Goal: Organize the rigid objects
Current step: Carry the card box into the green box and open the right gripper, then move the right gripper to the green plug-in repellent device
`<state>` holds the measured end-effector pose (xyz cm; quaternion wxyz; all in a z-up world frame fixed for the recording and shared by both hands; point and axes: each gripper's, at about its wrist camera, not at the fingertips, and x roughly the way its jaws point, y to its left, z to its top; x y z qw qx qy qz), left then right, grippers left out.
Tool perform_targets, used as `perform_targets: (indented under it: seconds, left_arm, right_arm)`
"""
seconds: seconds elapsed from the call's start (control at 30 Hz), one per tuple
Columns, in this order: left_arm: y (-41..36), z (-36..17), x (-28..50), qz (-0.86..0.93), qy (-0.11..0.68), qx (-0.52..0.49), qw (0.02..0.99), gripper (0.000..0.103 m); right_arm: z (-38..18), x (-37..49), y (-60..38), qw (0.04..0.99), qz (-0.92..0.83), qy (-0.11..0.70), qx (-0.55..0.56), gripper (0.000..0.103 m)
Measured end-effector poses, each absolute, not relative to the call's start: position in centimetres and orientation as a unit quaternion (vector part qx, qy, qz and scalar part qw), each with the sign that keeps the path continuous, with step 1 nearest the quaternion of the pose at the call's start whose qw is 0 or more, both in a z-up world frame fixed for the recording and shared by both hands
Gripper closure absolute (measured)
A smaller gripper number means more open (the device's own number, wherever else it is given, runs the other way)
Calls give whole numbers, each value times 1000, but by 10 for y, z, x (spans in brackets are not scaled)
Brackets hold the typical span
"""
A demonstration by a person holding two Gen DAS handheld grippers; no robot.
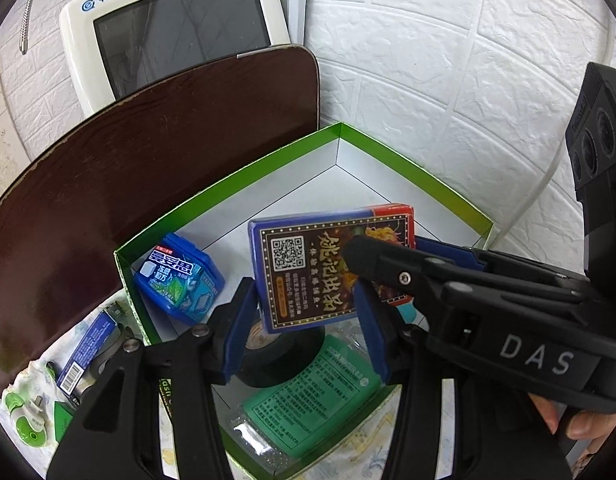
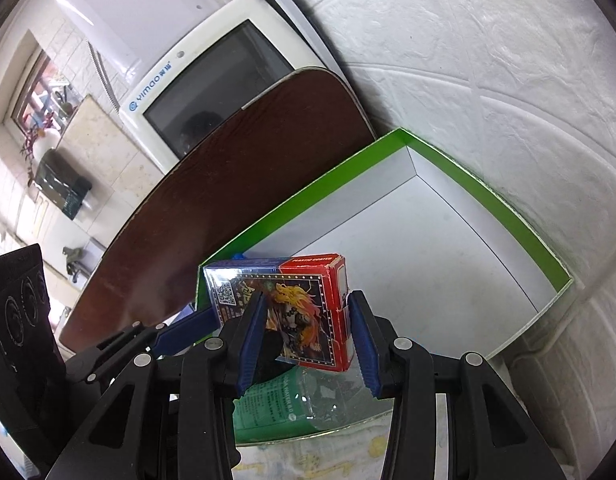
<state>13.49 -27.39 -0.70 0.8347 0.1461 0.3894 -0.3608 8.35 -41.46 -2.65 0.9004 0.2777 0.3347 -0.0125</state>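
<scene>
Both claws grip one card pack point(image 1: 332, 264) over the green box point(image 1: 408, 168): left claw point(image 1: 304, 332) on its near end, right claw point(image 2: 308, 340) apparently clamping its sides. Bottle point(image 1: 308, 404) below.

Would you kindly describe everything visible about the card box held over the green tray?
The card box is a flat rectangular pack, blue at one end and red at the other, with a glossy clear wrap. Its dark face bears a QR code, Chinese lettering and orange artwork. It is held tilted above the green tray, over a bottle and a tape roll. The left gripper clamps the blue end, the right gripper the red end.
</scene>
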Motion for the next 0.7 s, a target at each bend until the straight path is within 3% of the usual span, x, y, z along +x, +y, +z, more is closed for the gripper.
perform_targets:
  seconds: [0.57, 0.7]
  left_arm:
    - [-285, -33, 146, -345, 417, 158, 826, 54]
    - [-270, -30, 144, -338, 420, 139, 831, 46]
  right_arm:
    - [-42, 93, -416, 892, -40, 356, 275, 58]
    - [-37, 88, -413, 895, -44, 351, 271, 58]
